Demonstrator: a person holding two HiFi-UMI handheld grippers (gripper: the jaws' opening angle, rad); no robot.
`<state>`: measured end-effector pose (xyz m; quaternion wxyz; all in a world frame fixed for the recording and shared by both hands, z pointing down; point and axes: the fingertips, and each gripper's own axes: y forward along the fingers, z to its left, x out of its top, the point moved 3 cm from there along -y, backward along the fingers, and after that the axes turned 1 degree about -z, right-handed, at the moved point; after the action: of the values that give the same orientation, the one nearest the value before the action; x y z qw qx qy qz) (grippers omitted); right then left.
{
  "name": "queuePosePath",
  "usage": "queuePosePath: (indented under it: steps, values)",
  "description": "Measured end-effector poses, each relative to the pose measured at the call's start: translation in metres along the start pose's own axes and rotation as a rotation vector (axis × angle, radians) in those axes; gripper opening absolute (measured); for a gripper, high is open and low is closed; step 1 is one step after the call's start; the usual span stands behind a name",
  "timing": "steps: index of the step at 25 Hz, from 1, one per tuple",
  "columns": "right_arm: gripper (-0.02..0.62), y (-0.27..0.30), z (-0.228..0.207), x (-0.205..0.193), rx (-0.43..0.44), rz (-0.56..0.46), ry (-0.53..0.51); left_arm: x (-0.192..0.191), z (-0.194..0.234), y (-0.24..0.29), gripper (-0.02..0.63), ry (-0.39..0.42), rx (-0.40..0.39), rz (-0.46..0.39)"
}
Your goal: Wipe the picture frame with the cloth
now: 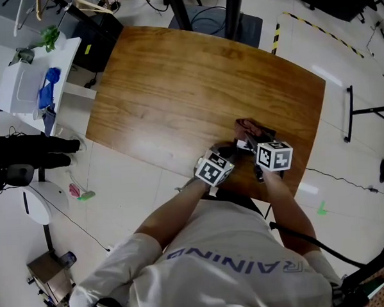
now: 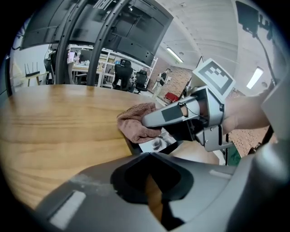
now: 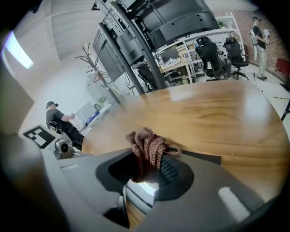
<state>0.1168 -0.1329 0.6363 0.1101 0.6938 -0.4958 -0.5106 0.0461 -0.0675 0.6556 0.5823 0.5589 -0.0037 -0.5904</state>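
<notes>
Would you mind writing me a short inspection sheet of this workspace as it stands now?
Surface: wooden table, holding only the job's things.
Job's things: picture frame lying by the table's near edge; brown cloth bunched on it.
Clutter: nothing seen on the table.
Grippers: right gripper shut on the cloth; left gripper at the frame's edge, grip unclear.
Cables: black cable trailing by the person's right arm.
Surroundings: white side table, seated person in black, office chairs.

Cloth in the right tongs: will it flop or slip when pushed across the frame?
The cloth looks soft, bunched in folds between the right tongs, so it'll probably flop. Its knit texture likely grips the picture frame rather than slipping.
</notes>
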Motion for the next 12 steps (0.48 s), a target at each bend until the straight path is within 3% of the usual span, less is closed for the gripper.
queuePosePath:
  steps: [12]
  values:
    - [0.120,-0.042,-0.047,-0.010,-0.100,-0.061,0.038,0.000,0.001,0.000,0.006,0.002,0.011,-0.003]
